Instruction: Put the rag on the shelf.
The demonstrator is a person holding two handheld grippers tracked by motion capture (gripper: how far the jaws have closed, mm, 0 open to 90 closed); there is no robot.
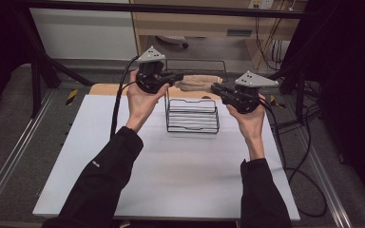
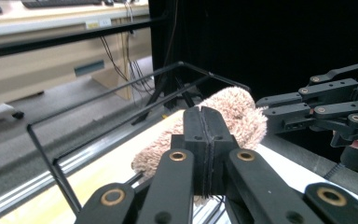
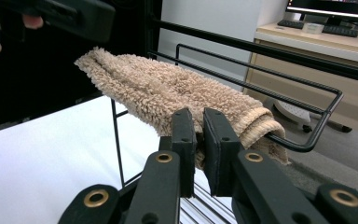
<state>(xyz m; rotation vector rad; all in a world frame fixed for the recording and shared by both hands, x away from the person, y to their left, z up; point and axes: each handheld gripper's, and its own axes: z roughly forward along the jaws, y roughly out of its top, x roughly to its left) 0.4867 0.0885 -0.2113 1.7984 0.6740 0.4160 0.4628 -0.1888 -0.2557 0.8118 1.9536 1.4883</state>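
Note:
A beige terry towel (image 1: 197,81) hangs stretched between my two grippers, above the top rail of a black wire rack (image 1: 192,124). My left gripper (image 1: 179,76) is shut on the towel's left end; in the left gripper view its jaws (image 2: 204,135) are pressed together, with the towel (image 2: 235,112) running on beyond them. My right gripper (image 1: 215,88) is shut on the other end. In the right gripper view its jaws (image 3: 199,135) pinch the towel's folded edge (image 3: 168,88), which rests on the rack's rail (image 3: 303,147).
The rack stands at the far middle of a white tabletop (image 1: 171,171). Black frame bars and cables (image 1: 309,156) run along the table's sides. A wooden desk (image 1: 195,21) stands behind. In the left gripper view the right gripper (image 2: 317,107) is close ahead.

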